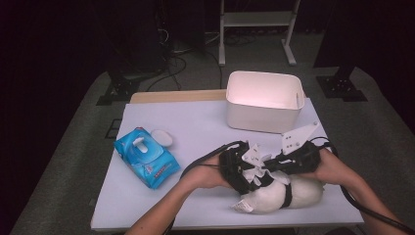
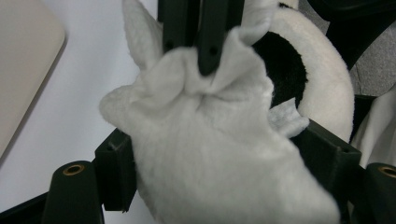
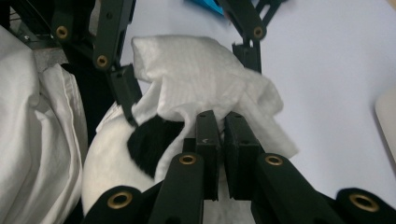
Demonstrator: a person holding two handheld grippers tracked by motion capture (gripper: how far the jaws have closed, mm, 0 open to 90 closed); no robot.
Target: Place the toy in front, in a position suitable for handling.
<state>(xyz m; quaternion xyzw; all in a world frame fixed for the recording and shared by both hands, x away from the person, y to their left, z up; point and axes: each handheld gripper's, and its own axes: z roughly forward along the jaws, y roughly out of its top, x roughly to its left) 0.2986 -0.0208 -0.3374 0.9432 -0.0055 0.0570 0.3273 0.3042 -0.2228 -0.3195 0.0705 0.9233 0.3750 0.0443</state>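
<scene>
A white plush toy [image 1: 274, 196] with a black band lies near the table's front edge; its black patch [image 2: 280, 70] shows behind a white wipe [image 2: 210, 140]. Both grippers meet over the toy. My right gripper [image 3: 220, 119] is shut on a fold of the wipe [image 3: 196, 70], and it shows from the other side as two black jaws [image 2: 191, 56] pinching the wipe's top. My left gripper [image 2: 219, 140] stands open, its jaws wide apart with the bunched wipe between them. In the high view the left gripper [image 1: 244, 171] and right gripper [image 1: 274, 164] sit close together.
A blue wet-wipe pack [image 1: 146, 157] with its round lid [image 1: 161, 137] flipped open lies at the left. A white bin [image 1: 264, 100] stands at the back right. White crumpled fabric [image 3: 28, 140] lies beside the toy. The tabletop [image 1: 195, 122] between pack and bin is bare.
</scene>
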